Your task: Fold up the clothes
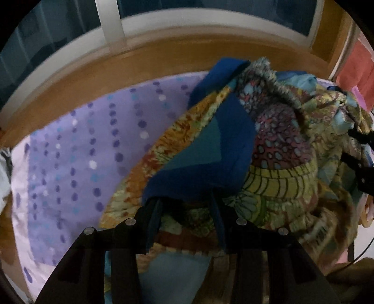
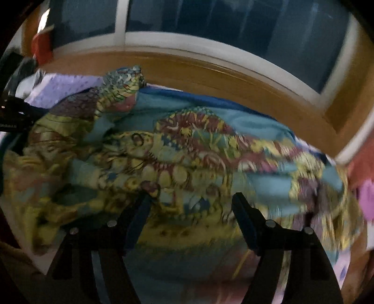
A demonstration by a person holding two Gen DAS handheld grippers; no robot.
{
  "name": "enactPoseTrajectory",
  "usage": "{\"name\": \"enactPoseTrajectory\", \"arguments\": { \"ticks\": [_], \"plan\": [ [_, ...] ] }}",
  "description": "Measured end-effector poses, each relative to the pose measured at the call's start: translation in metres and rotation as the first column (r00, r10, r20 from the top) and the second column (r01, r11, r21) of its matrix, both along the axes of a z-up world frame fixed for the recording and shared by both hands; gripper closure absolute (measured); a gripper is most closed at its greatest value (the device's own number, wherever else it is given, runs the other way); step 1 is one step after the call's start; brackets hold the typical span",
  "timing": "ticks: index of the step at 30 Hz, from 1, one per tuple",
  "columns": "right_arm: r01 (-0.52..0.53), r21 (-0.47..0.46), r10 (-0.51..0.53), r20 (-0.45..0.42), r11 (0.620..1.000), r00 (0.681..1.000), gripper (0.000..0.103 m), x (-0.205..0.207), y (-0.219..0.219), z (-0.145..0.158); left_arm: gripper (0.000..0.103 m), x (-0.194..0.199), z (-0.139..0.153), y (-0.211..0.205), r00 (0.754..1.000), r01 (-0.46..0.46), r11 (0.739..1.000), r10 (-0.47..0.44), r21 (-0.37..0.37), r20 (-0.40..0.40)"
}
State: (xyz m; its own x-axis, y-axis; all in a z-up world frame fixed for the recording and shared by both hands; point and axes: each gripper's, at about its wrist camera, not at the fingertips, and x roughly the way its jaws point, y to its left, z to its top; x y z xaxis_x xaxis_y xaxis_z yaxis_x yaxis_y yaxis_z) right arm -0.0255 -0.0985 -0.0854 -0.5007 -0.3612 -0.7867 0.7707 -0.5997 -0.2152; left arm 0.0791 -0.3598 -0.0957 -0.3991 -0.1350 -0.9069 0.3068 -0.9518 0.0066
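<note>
**Patterned garment bunched on the bed, one edge lifted**

Patterned garment (image 1: pixel 280 168), a bright printed cloth with a plain blue lining, lies heaped on the lilac dotted bedsheet (image 1: pixel 77 149), toward the side nearer the orange curtain (image 1: pixel 355 67). Behind the bed runs a wooden headboard ledge (image 1: pixel 145 63), and above it a white-framed window (image 1: pixel 112 21).

My left gripper (image 1: pixel 187 210) has its fingers around a fold of the blue lining (image 1: pixel 205 145); the cloth drapes over and between the tips, so I read it as pinching that fold, though the fabric covers the contact itself. I hold it raised like this so the lining side peels up off the heap and I can find a straight edge to work from.

My right gripper (image 2: pixel 191 205) hangs over the printed side of the garment (image 2: pixel 177 152) with its fingers spread wide and nothing between them. It sits close above the cloth, apparently touching nothing, and the view is blurred. I keep it spread because I judge the next job is to take a second corner, so that the piece can be pulled flat between both hands.

Folding proper has not begun: the garment is still crumpled, with no clean crease visible. The risk is grabbing two layers at once in this bunch.
</note>
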Motion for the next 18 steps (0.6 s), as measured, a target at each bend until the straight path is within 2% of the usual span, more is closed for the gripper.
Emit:
{"name": "enactPoseTrajectory", "arguments": {
  "ticks": [3,7,8,10,12,13,14,15,16,17,18],
  "plan": [
    [-0.058,0.06,0.06,-0.02,0.997,0.998,0.03,-0.018,-0.017,-0.01,0.062,-0.005,-0.009,0.004,1.0,-0.013,1.0,0.013,0.006,0.012],
    [-0.105,0.093,0.105,-0.006,0.99,0.994,0.03,-0.039,-0.032,-0.02,0.062,-0.009,-0.019,0.008,0.999,-0.045,0.999,0.045,0.012,0.023],
    [-0.115,0.094,0.115,0.001,0.989,0.993,0.03,-0.043,-0.035,-0.022,0.065,-0.009,-0.021,0.008,0.998,-0.057,0.998,0.057,0.008,0.021],
    [-0.136,0.091,0.136,0.004,0.987,0.991,0.027,-0.049,-0.041,-0.025,0.078,-0.008,-0.02,0.009,0.997,-0.074,0.997,0.074,0.005,0.006],
    [-0.148,0.071,0.147,0.011,0.986,0.989,0.027,-0.055,-0.044,-0.025,0.094,-0.004,-0.016,0.007,0.995,-0.1,0.995,0.1,0.016,-0.011],
    [-0.141,0.052,0.139,0.037,0.989,0.99,0.028,-0.06,-0.044,-0.025,0.096,-0.001,-0.013,0.004,0.992,-0.121,0.993,0.122,0.014,-0.024],
    [-0.128,0.028,0.126,0.073,0.991,0.989,0.036,-0.065,-0.044,-0.024,0.097,0.003,-0.008,0.001,0.989,-0.145,0.989,0.145,0.009,-0.038],
    [-0.115,0.004,0.114,0.112,0.993,0.987,0.053,-0.07,-0.043,-0.024,0.099,0.009,0.0,-0.003,0.983,-0.174,0.985,0.173,-0.001,-0.055],
    [-0.1,-0.015,0.101,0.147,0.995,0.984,0.093,-0.075,-0.042,-0.023,0.099,0.015,0.008,-0.008,0.977,-0.202,0.979,0.201,-0.01,-0.073],
    [-0.079,-0.027,0.083,0.154,0.996,0.985,0.099,-0.077,-0.039,-0.021,0.1,0.021,0.015,-0.013,0.969,-0.231,0.973,0.228,-0.019,-0.092],
    [-0.057,-0.039,0.062,0.137,0.998,0.989,0.099,-0.077,-0.035,-0.016,0.1,0.03,0.025,-0.02,0.958,-0.265,0.964,0.261,-0.027,-0.116]
  ]
}}
